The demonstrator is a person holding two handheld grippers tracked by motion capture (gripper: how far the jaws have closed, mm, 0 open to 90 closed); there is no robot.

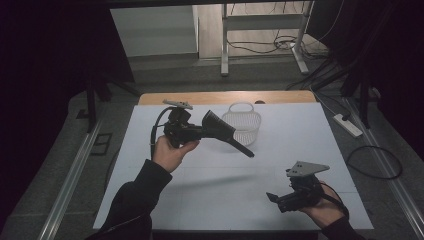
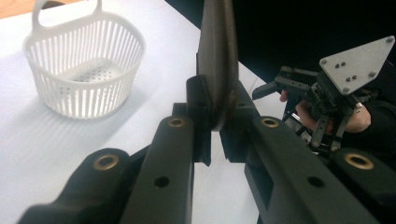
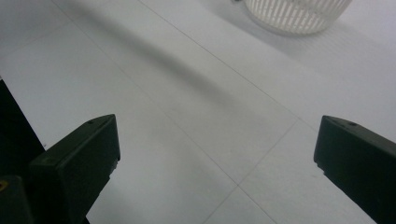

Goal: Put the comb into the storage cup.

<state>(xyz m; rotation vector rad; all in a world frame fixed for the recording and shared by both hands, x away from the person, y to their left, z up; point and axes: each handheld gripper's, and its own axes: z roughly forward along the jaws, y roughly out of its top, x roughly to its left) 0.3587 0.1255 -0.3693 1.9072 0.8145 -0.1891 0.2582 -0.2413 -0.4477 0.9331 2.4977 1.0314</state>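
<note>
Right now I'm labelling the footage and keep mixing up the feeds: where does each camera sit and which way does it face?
High view: above the person's side, looking forward and down at the white table; both forearms, hands and tongs show.
Left gripper view: rides the left tongs, shut on a black tool, facing the basket.
Right gripper view: rides the open right tongs, facing the tabletop.
All three share the basket.

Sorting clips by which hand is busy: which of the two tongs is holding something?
The left tongs, shut on a black shoe held above the table near the white basket; the right tongs stand open with nothing between them.
</note>
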